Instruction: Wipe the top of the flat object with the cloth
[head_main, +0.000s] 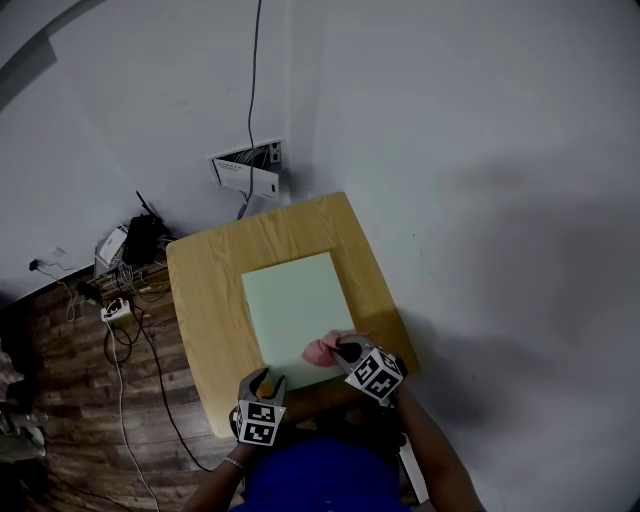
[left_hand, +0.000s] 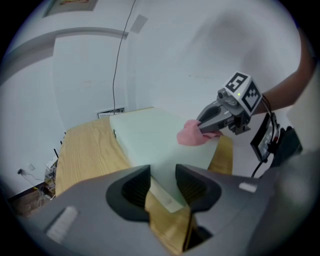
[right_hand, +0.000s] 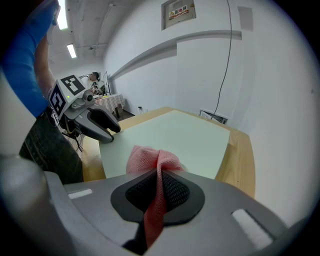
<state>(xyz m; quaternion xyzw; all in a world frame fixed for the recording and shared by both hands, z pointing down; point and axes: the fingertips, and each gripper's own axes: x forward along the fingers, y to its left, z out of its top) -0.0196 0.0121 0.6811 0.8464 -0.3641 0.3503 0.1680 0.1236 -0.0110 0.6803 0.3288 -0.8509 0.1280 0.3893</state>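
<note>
Cloth (right_hand: 152, 159), pink and bunched, is clamped in the shut jaws of the right gripper (right_hand: 160, 175), with a strip of it trailing back between the pads. In the head view the cloth (head_main: 322, 348) lies on the near right part of the flat object (head_main: 295, 300), a pale green board, with the right gripper (head_main: 340, 350) right behind it. The left gripper view shows the same from the side: the cloth (left_hand: 190, 135) touches the board's top under the tips of the right gripper (left_hand: 202, 127).

The left gripper (left_hand: 162, 175) has its jaws a narrow way apart and grips nothing; the near corner of the flat object (left_hand: 150, 135) shows through the gap. In the head view the left gripper (head_main: 265, 378) sits at the table's near edge, just beside the board's near left corner. I cannot tell whether it touches the board.

The board lies flat on a wooden table (head_main: 210, 300), with bare wood on every side of it. Behind the table's far edge a small panel (head_main: 250, 168) is fixed to the white wall, and a cable (head_main: 255, 70) runs up from it. To the left, on the dark wooden floor, lies a heap of plugs and wires (head_main: 125, 270).
</note>
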